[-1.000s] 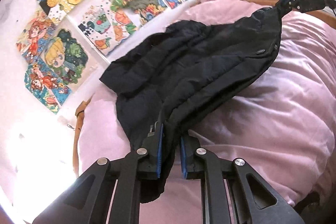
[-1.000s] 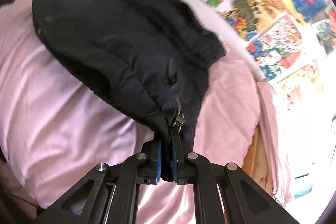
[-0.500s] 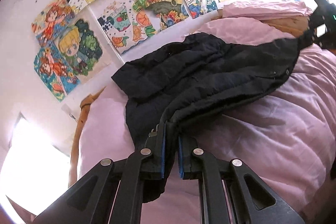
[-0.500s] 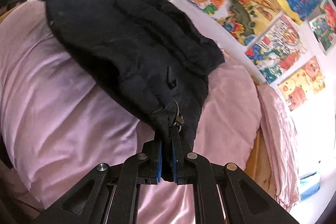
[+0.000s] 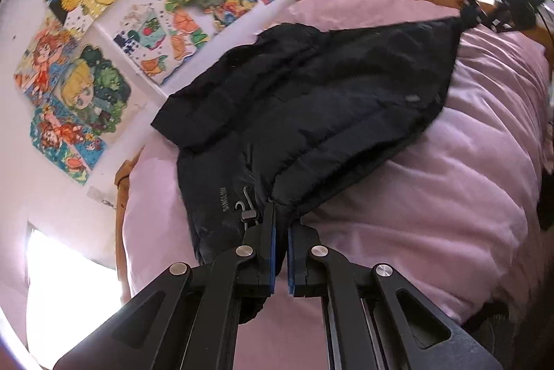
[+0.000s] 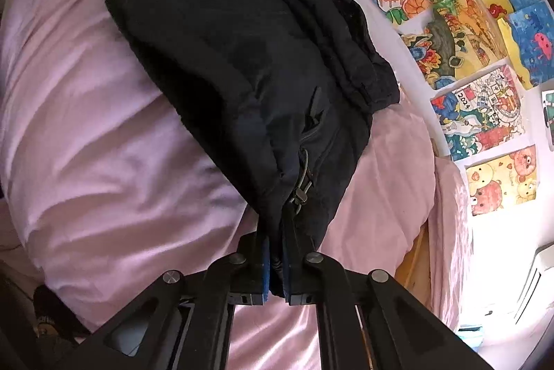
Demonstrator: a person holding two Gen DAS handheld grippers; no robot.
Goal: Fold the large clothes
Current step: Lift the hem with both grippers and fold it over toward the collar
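A large black padded jacket [image 5: 311,99] lies across a pink duvet [image 5: 432,196], partly lifted between the two grippers. My left gripper [image 5: 281,224] is shut on one corner of its hem, beside a drawcord toggle [image 5: 247,216]. My right gripper [image 6: 275,241] is shut on the opposite hem corner, with a cord toggle [image 6: 300,193] just above the fingers. The right gripper also shows in the left wrist view [image 5: 474,15] at the upper right, pinching the far corner. The jacket [image 6: 242,58] hangs taut between the two grips, and its far side rests on the bed.
The bed stands against a white wall with several colourful drawings [image 5: 173,6], also in the right wrist view [image 6: 467,41]. A wooden bed frame edge [image 5: 121,183] shows at the left. A pink pillow [image 6: 450,231] lies at the right near a white unit [image 6: 533,280].
Both grippers have kept hold of the hem corners and carried the jacket's edge over the bed. The jacket looks closer and more spread out in both views.
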